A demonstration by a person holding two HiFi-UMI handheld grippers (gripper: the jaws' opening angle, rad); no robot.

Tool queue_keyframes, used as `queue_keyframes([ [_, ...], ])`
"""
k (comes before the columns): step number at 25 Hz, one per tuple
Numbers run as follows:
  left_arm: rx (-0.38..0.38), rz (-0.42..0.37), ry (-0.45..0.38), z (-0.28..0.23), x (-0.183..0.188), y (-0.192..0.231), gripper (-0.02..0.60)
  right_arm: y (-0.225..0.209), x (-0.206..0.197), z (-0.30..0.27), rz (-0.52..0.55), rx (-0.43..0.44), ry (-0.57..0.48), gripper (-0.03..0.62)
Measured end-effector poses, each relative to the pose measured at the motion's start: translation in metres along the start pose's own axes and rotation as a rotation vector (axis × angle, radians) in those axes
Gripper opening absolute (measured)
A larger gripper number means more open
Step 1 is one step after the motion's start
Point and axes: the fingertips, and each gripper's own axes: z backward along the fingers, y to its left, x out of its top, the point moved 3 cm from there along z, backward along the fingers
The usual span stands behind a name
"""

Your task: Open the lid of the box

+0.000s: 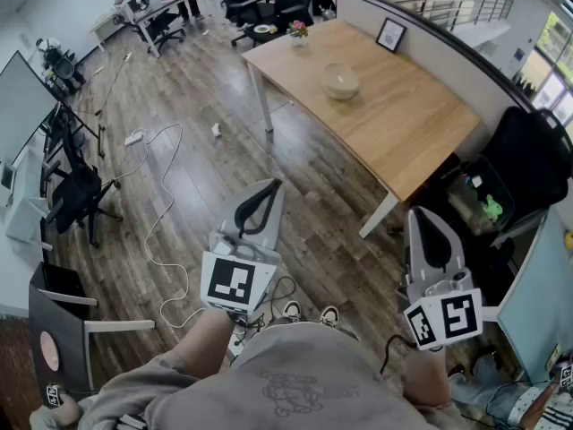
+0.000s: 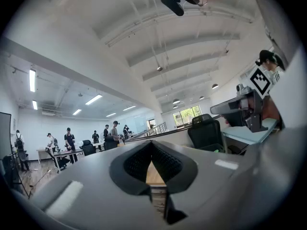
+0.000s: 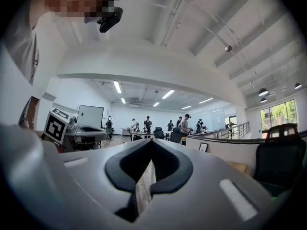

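Note:
A round pale box (image 1: 340, 81) with its lid on sits on the wooden table (image 1: 403, 124), far ahead of both grippers. My left gripper (image 1: 271, 186) is held above the floor, well short of the table, jaws shut and empty. My right gripper (image 1: 421, 213) hovers near the table's near corner, also shut with nothing in it. In the left gripper view the left gripper (image 2: 152, 143) points level into the room, pads together. The right gripper (image 3: 152, 142) looks the same in its own view. The box does not show in either gripper view.
A framed picture (image 1: 390, 34), a small flower pot (image 1: 298, 31) and a plate (image 1: 262, 30) stand at the table's far end. Cables (image 1: 161, 204) trail over the wood floor. Black office chairs (image 1: 528, 164) stand right of the table. Several people stand at distant desks (image 1: 152, 7).

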Motion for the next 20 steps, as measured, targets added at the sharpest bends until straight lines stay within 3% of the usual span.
queue_keyframes([
  [4, -0.011, 0.0, 0.0, 0.0, 0.001, -0.002, 0.0, -0.003, 0.003, 0.001, -0.068, 0.013, -0.036, 0.009],
  [16, 0.011, 0.007, 0.015, -0.008, -0.002, -0.01, 0.007, -0.032, -0.005, 0.007, -0.076, -0.057, -0.033, 0.012],
  [17, 0.007, 0.023, 0.021, -0.011, -0.003, -0.012, 0.078, -0.036, -0.003, 0.009, -0.082, -0.071, -0.047, 0.043],
  [18, 0.004, 0.036, 0.024, -0.014, -0.004, -0.013, 0.195, -0.041, -0.001, 0.011, -0.089, -0.091, -0.063, 0.119],
  [19, 0.003, 0.04, 0.021, -0.017, -0.005, -0.014, 0.268, -0.047, 0.001, 0.013, -0.093, -0.113, -0.078, 0.177],
  [20, 0.004, 0.035, 0.015, -0.019, -0.005, -0.015, 0.281, -0.052, 0.002, 0.015, -0.091, -0.134, -0.088, 0.205],
])
